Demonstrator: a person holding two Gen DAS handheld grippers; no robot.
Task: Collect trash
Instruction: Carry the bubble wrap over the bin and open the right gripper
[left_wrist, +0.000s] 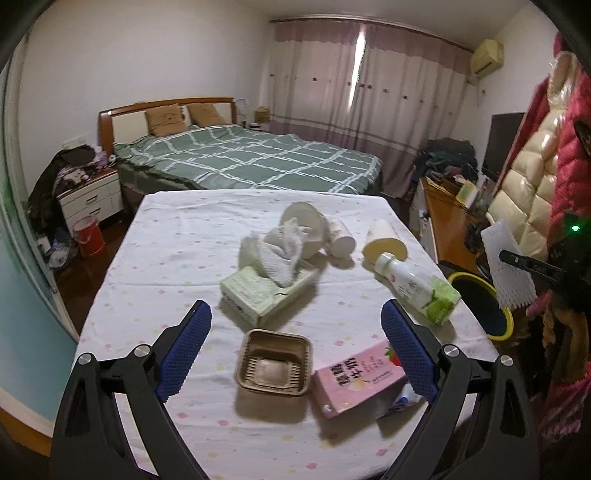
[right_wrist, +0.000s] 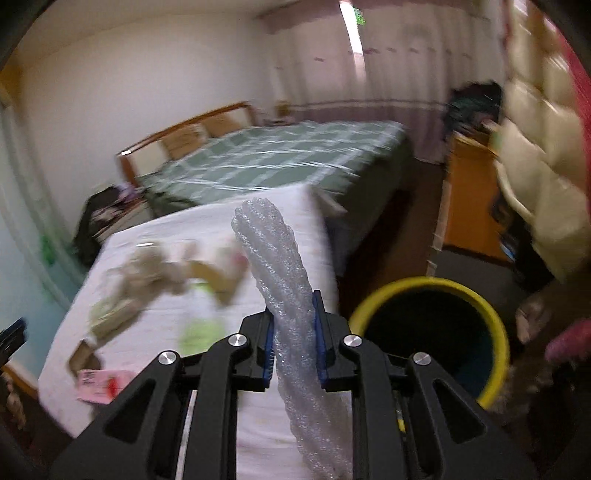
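My left gripper (left_wrist: 295, 308) stands open over the near part of the cloth-covered table (left_wrist: 177, 236). A brown plastic tray (left_wrist: 273, 363) lies below and between its blue fingers, untouched. A pink drink carton (left_wrist: 358, 376) lies by the right finger. Further out are a tissue box (left_wrist: 258, 291), crumpled tissue (left_wrist: 280, 251), a paper bowl (left_wrist: 310, 225), two tipped cups (left_wrist: 384, 240) and a green-labelled bottle (left_wrist: 417, 291). My right gripper (right_wrist: 294, 310) is shut on a white foam net sleeve (right_wrist: 273, 258), held at the table's right edge beside the yellow-rimmed bin (right_wrist: 495, 317).
The bin (left_wrist: 480, 306) stands on the floor right of the table. A bed (left_wrist: 251, 158) lies beyond the table's far edge. A wooden desk (left_wrist: 447, 221) and hanging padded coats (left_wrist: 535, 166) crowd the right side. A nightstand (left_wrist: 92, 195) is at left.
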